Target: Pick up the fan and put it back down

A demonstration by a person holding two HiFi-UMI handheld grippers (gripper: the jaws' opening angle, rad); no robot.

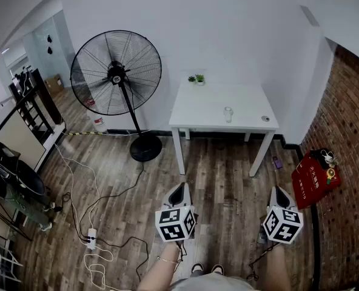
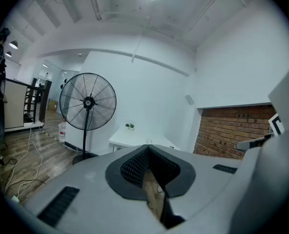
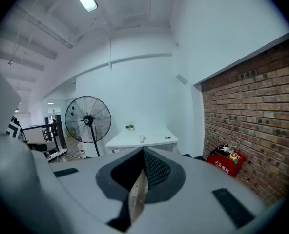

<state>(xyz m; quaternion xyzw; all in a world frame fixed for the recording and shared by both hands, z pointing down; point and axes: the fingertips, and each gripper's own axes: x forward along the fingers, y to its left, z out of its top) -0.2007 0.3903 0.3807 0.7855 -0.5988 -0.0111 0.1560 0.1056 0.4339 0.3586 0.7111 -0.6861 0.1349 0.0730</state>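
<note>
Fan (image 1: 116,71) on its tall black pole stands upright on the wooden floor (image 1: 222,180), close to the white wall, and its round base (image 1: 145,147) rests near the left front leg of the white table (image 1: 246,102). I hold both tools low in front of me, well apart from it, and nothing touches it. My left gripper (image 1: 181,187) has its jaws brought fully together, the dark ribbed tips meeting at a point with nothing between them; in the left gripper view the fan's round cage sits up and to the left of those tips. My right gripper (image 1: 279,191) looks the same, its tips meeting and nothing caught in them, and its own view shows the fan off to the left beyond the table. On the table I see a small green plant (image 1: 197,79) at the back edge and a small pale cup (image 1: 228,114) near the middle. A red box (image 1: 316,176) lies on the floor by the brick wall (image 1: 349,108) to my right. To my left, a white power strip (image 1: 91,238) lies among loose cables.
</note>
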